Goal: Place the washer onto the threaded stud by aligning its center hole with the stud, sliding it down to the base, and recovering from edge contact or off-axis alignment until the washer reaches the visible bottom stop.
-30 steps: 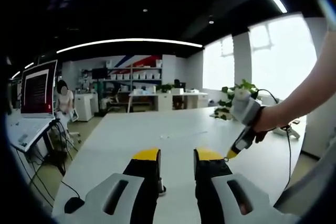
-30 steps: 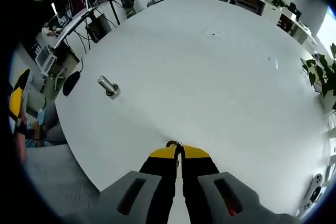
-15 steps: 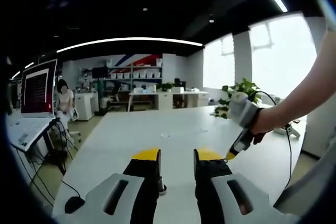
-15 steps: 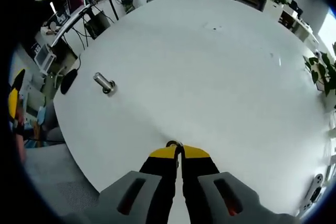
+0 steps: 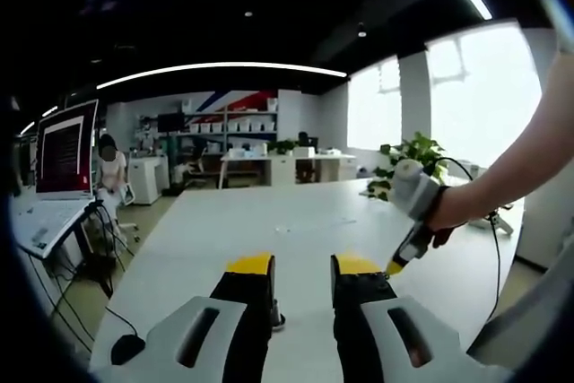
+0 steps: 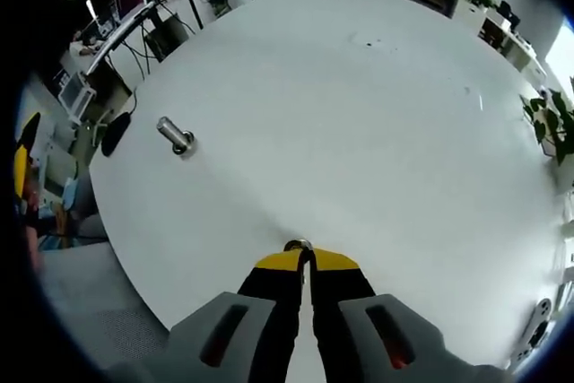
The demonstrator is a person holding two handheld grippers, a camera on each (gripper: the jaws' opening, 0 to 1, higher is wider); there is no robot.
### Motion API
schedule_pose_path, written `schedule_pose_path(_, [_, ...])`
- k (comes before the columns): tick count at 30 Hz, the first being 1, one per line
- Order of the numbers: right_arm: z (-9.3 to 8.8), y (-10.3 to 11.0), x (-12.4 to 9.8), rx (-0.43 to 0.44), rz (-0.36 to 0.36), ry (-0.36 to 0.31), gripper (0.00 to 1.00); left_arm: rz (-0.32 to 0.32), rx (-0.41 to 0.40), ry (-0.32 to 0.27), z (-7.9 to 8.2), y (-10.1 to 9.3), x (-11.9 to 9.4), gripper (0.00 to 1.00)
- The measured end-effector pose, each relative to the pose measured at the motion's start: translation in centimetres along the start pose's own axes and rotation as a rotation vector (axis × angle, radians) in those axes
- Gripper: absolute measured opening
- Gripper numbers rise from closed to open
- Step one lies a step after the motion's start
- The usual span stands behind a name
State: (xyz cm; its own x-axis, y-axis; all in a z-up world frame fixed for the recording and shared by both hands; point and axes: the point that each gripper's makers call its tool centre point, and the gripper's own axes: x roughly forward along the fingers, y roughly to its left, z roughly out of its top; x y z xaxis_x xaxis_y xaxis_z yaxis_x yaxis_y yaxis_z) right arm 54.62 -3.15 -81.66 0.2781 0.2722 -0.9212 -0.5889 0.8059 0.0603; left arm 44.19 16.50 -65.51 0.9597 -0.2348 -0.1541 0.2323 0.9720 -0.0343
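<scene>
A short metal threaded stud [image 6: 175, 135] stands on its base near the left edge of the white round table [image 6: 359, 114]. My right gripper [image 6: 305, 257] is shut on a small metal washer [image 6: 298, 246], which pokes out past the yellow tips, well to the right of the stud and above the table. In the left gripper view my left gripper [image 5: 302, 266] is open with nothing between its jaws. The stud's base [image 5: 277, 317] peeks out beside its left jaw. A hand holds the right gripper [image 5: 395, 265] at the right, tip pointing down over the table.
A black mouse [image 6: 115, 132] lies near the table's left edge, close to the stud. A laptop and screen [image 5: 65, 152] stand on a side desk at the left. A potted plant [image 5: 408, 154] and a cable [image 5: 491, 239] sit at the table's far right.
The right gripper view has shifted a little, so the stud sits slightly further left and higher in it. The washer stays clamped. The left gripper holds still.
</scene>
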Motion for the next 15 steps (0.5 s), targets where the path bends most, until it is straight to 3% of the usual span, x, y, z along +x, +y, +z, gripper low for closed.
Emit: schedule_pose_path(15, [-0.17,-0.28,-0.26,0.021,-0.002,-0.017,0.09,-0.004,0.000,0.003,-0.07,-0.17,-0.02,0.23])
